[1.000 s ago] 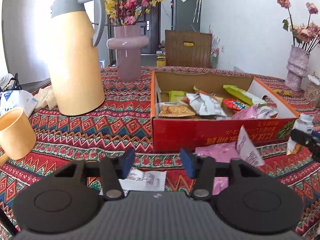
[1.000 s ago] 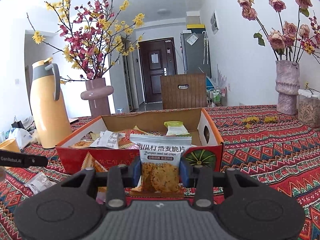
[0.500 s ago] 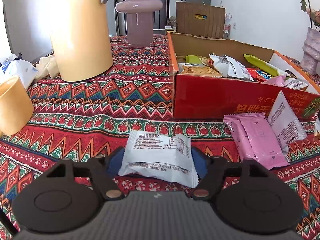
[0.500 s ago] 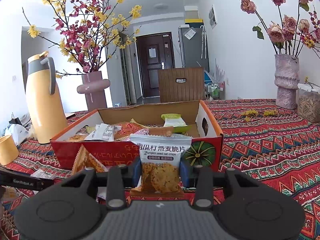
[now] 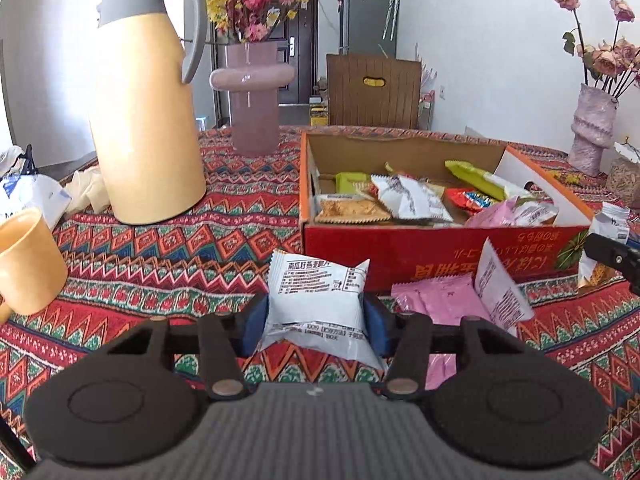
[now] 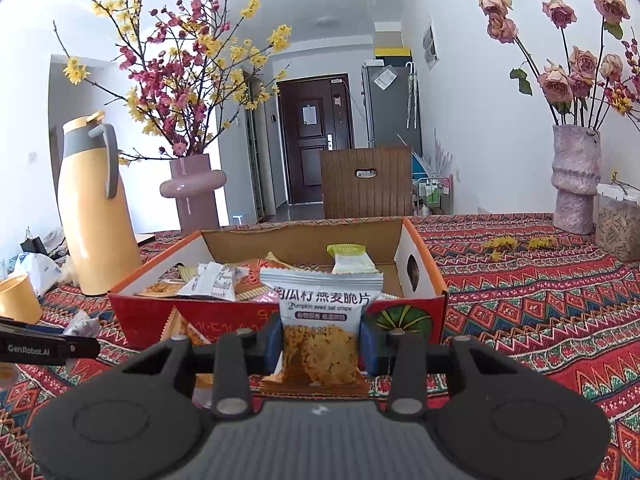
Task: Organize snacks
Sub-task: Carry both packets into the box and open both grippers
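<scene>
My left gripper (image 5: pixel 316 322) is shut on a white snack packet (image 5: pixel 316 300), held above the patterned tablecloth in front of the red cardboard box (image 5: pixel 400 252). The box holds several snack packets (image 5: pixel 408 196). My right gripper (image 6: pixel 320 340) is shut on a pumpkin seed oat crisps packet (image 6: pixel 322 328), held upright just in front of the box's near wall (image 6: pixel 248 316). Pink packets (image 5: pixel 436 300) and a white packet (image 5: pixel 500 288) lie on the cloth beside the box. The right gripper's tip shows at the right edge of the left wrist view (image 5: pixel 612 254).
A tall yellow thermos (image 5: pixel 148 120) and a pink vase (image 5: pixel 254 96) stand left of the box. A yellow cup (image 5: pixel 28 256) is at the left edge. A rose vase (image 6: pixel 574 184) and a jar (image 6: pixel 618 224) stand at the right. A loose packet (image 6: pixel 84 324) lies left of the box.
My left gripper dropped to the white packet on the cloth, closed on it and lifted it up. My right gripper kept its packet and moved slightly closer to the box.
</scene>
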Tool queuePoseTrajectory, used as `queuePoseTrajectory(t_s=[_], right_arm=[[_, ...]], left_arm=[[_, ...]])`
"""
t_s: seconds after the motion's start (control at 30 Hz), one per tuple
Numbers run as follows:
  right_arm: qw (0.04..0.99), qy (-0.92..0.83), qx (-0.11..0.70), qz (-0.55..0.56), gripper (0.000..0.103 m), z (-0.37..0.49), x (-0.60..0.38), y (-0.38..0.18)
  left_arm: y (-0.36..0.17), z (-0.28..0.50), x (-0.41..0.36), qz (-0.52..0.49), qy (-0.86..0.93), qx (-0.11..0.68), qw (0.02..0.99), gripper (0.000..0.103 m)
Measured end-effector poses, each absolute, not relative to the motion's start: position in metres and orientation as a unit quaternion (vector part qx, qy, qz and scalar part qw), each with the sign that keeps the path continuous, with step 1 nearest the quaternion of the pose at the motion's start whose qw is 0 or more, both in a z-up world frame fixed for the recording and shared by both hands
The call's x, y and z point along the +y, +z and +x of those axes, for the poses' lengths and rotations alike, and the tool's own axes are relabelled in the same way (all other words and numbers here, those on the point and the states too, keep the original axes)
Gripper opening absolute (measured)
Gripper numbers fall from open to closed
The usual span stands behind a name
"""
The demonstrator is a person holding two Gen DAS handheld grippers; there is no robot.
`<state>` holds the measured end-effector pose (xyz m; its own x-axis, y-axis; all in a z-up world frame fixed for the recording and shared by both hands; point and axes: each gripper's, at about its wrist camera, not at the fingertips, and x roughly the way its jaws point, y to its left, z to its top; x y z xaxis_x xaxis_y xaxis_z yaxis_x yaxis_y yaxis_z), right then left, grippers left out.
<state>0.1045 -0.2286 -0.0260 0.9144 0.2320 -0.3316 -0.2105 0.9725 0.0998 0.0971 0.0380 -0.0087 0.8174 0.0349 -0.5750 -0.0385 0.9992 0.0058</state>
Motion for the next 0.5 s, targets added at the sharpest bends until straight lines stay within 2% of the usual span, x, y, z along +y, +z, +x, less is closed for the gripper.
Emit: queuePoseTrajectory(t_s=[0.3,0.5], right_arm=[[0.984,0.121,0.132,0.015,0.038,0.130,-0.218,0.010],[0.983,0.123,0.132,0.016,0.038,0.168,-0.206,0.024]], left_arm=[[0.031,0.119,0.012,0.005,0.003,0.252,0.968,0.053],[0.047,0.148,-0.003,-0.003,0.006,0.234,0.972,0.053]])
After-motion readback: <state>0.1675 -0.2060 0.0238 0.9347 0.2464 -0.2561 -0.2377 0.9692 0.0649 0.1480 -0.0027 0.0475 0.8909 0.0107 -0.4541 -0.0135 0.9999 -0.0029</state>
